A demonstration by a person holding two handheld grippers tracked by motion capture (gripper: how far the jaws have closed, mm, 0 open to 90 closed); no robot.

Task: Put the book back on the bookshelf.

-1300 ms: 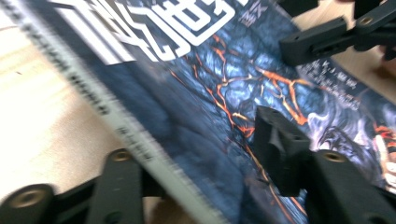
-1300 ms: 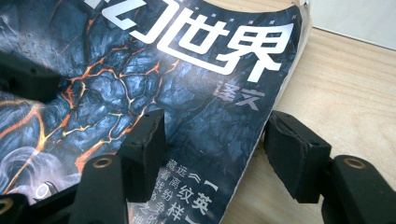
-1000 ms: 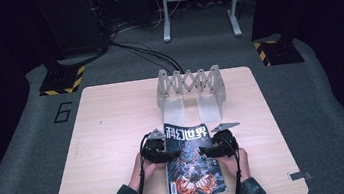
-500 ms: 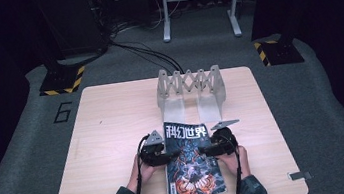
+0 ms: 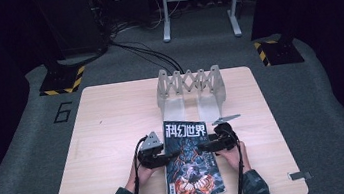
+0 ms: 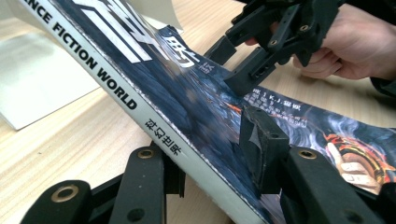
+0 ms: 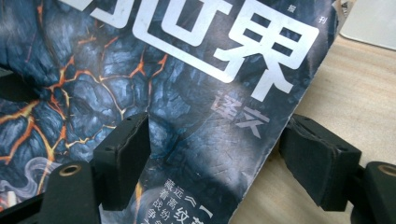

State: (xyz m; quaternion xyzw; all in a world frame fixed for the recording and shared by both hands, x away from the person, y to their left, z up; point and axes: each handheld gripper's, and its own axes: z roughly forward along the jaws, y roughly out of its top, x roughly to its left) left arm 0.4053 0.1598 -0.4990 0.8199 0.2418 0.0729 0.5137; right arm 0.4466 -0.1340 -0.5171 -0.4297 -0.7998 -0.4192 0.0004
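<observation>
The glossy dark-covered magazine with lava art (image 5: 189, 163) lies near the table's front edge, long axis running toward the grey accordion rack (image 5: 191, 90) beyond. The left gripper (image 5: 160, 155) clamps its spine edge, far end lifted – the right gripper (image 5: 207, 146) straddles the opposite edge, jaws spread (not pinching)

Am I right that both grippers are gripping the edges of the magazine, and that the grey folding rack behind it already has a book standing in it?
Not quite. The left gripper and the right gripper do each have jaws around an edge of the magazine, but the high view shows the grey folding rack empty: bare slots, no book in it.
</observation>
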